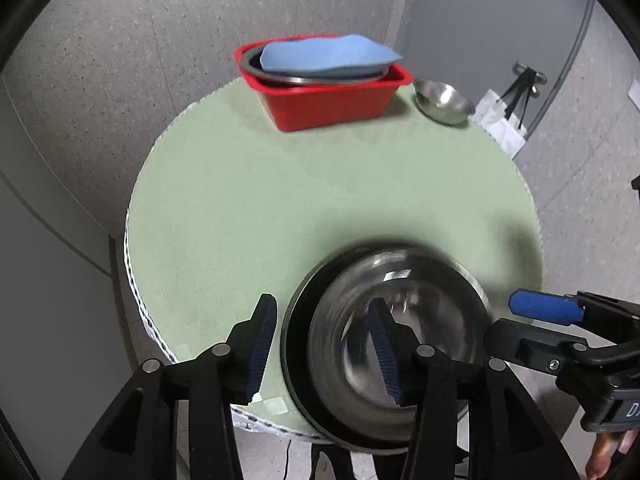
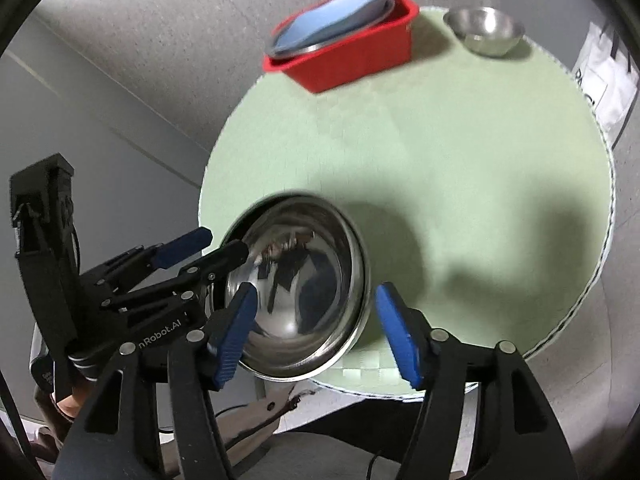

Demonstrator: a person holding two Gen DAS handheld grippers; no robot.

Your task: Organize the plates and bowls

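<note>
Faintly legible: "nRobot.AI" on left tool [image 2: 208, 246] beside steel bowl [image 2: 304, 292].

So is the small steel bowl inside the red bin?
No, the small bowl sits on the table beside the red bin.
</note>
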